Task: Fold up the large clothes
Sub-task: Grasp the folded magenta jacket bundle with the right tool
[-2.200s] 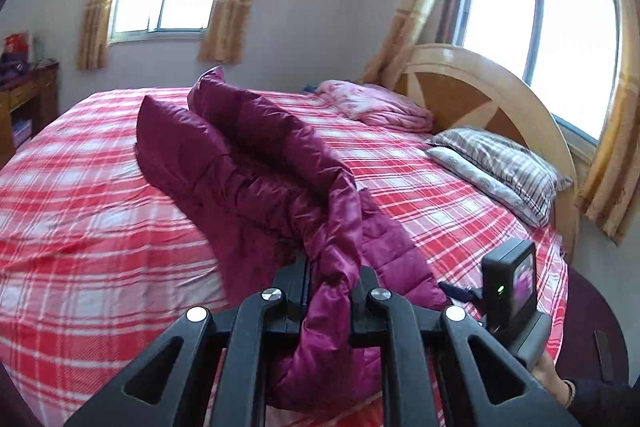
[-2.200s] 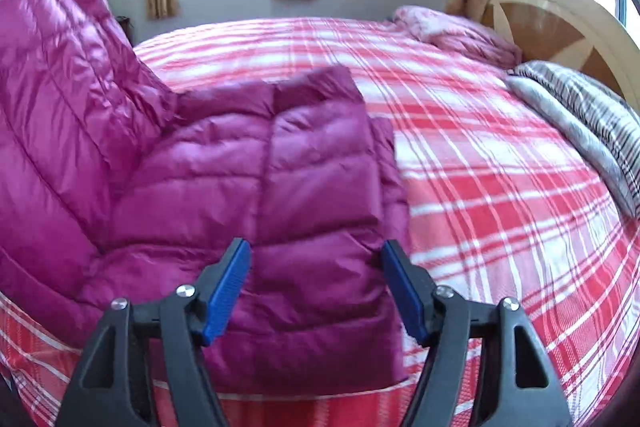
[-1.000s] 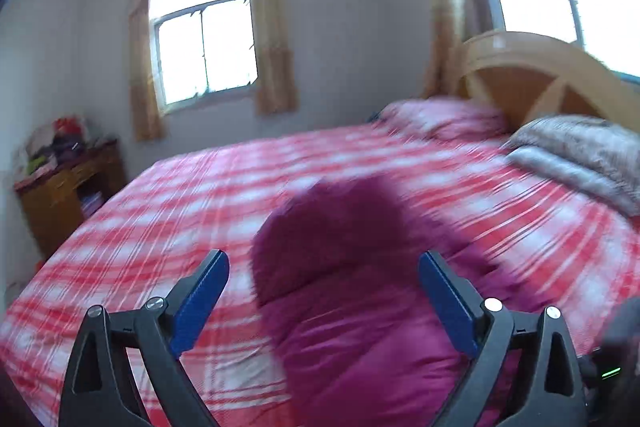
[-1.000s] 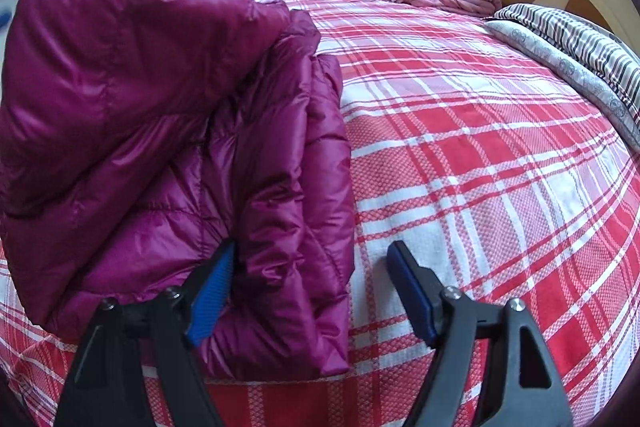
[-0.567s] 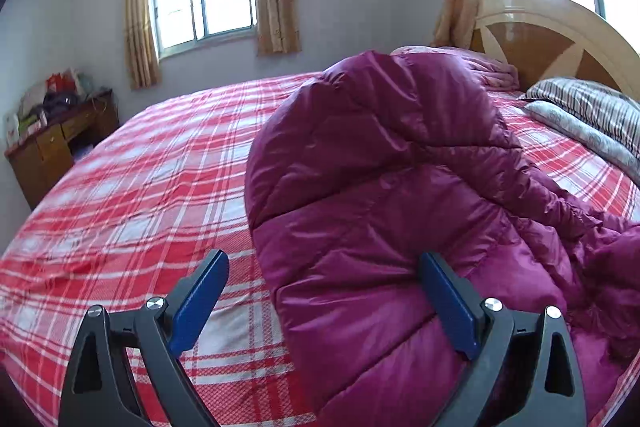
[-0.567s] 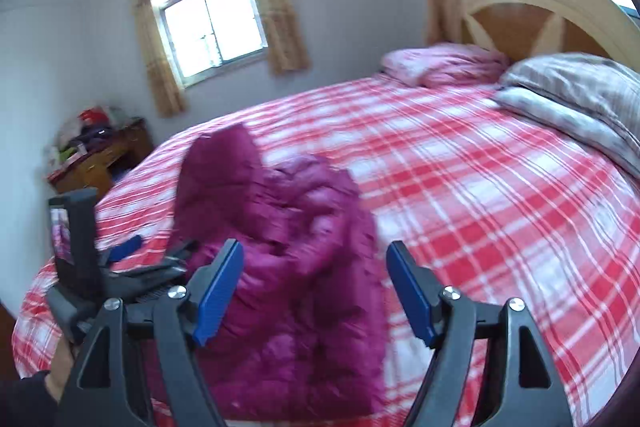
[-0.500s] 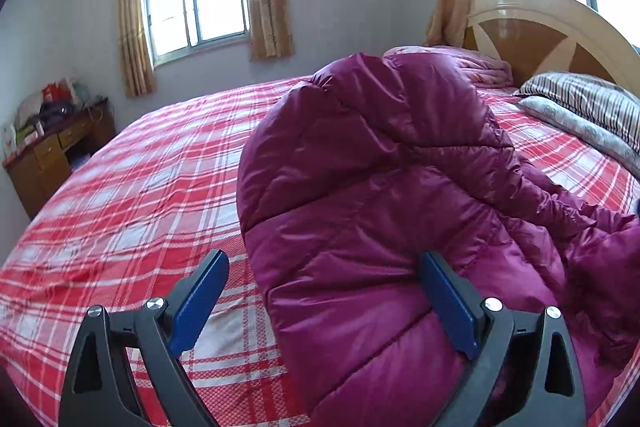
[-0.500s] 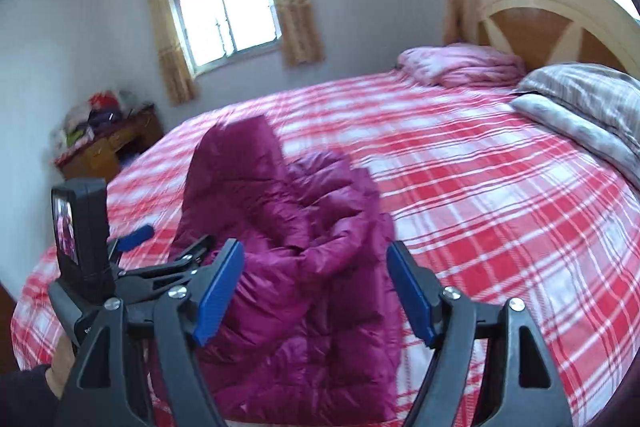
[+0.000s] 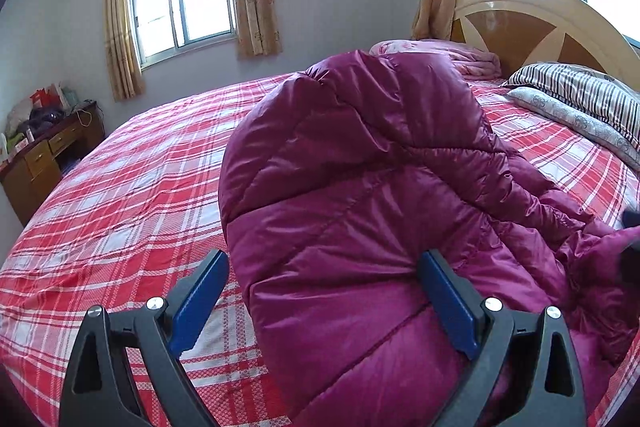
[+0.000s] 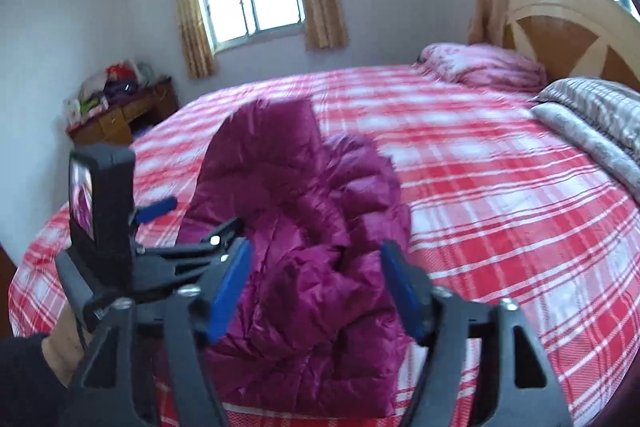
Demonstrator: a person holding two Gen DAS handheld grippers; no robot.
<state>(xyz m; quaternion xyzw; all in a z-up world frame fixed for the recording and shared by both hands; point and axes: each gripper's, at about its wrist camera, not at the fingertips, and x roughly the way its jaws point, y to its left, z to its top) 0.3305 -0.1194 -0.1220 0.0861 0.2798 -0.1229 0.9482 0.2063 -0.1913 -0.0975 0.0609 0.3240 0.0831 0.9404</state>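
Left wrist view: magenta down jacket (image 9: 360,227) heaped on the red plaid bed (image 9: 120,211), long axis running from the near edge away toward the headboard (image 9: 532,23), far end humped up in a rounded fold, right side bunched into wrinkles. No brand, label or writing legible on the fabric. Left gripper (image 9: 324,303) spread wide, blue pads either side of the jacket's near edge; right-hand pad over the quilted fabric, left-hand pad over bare bedspread, nothing clamped. Striped pillows (image 9: 580,99) by the headboard, folded pink blanket (image 9: 440,55) behind the jacket, wooden dresser (image 9: 44,155) at the far left wall.

Right wrist view, somewhat blurred: same jacket (image 10: 304,227) seen as a tall crumpled mound near the bed's (image 10: 500,195) front edge, long axis again leading away from the camera. Right gripper (image 10: 316,291) partly open, jaws just been closing, jacket fabric lying in the gap; whether the pads touch the fabric, cannot tell, no squeeze visible. Left gripper (image 10: 200,227) at the left with its camera block, small screen lit, nothing readable on it, reaching to the jacket's left side; hand (image 10: 60,347) behind it.
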